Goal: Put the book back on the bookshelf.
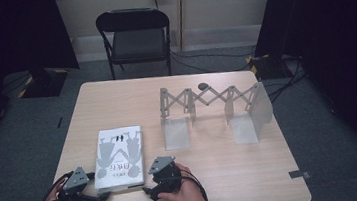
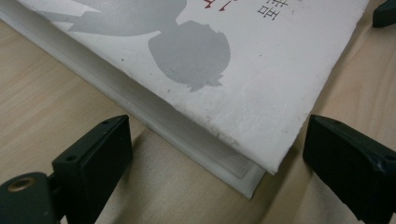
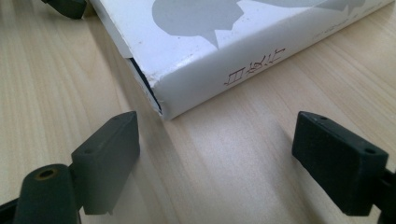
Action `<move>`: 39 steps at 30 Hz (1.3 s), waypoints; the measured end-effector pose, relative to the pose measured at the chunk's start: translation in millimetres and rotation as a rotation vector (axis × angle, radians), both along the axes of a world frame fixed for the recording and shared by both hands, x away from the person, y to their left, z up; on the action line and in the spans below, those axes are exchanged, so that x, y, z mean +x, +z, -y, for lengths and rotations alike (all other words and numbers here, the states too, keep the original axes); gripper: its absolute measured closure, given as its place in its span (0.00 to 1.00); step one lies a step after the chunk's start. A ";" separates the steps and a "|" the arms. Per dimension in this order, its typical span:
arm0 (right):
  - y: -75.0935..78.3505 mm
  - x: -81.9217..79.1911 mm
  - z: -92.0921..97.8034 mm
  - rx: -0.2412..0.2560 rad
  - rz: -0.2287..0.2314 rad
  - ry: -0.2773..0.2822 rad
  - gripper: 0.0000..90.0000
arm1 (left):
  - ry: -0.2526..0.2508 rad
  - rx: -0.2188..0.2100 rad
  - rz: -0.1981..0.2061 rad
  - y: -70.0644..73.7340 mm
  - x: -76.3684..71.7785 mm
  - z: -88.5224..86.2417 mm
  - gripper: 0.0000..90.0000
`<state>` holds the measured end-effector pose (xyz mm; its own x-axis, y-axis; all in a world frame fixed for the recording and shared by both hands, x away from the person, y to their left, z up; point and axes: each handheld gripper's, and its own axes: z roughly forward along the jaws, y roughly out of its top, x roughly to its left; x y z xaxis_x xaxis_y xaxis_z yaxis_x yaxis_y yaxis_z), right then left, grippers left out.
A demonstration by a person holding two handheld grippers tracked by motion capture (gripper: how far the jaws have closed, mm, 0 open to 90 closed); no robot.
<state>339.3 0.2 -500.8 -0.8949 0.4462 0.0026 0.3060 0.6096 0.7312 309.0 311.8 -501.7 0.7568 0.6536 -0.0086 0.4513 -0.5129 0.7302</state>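
We see both claws gaping wide and gripping nothing, the left claw (image 1: pixel 100 195) and right claw (image 1: pixel 148 190) flanking the white book's (image 1: pixel 120 157) near corners on the bench (image 1: pixel 234 175).

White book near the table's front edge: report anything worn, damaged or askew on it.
The white book lies flat, roughly square to the table. In the right gripper view its dust jacket lifts away at the near spine corner, showing a dark gap. In the left gripper view the cover has small dark specks. Nothing else stands out.
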 end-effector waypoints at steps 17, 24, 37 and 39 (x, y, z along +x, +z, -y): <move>0.0 0.7 -1.7 0.001 -0.001 -0.014 0.16 | 0.028 -0.002 -0.040 11.2 -4.7 1.8 0.47; -0.1 1.3 -2.8 0.001 0.001 -0.017 0.16 | 0.073 0.023 -0.081 25.4 -9.3 5.4 0.58; 0.1 3.1 -6.3 0.001 -0.002 -0.015 0.16 | 0.121 -0.048 -0.083 42.0 -13.9 8.0 0.67; 0.1 3.3 -6.5 0.003 0.001 -0.014 0.18 | 0.123 -0.056 -0.087 42.9 -13.9 7.8 0.68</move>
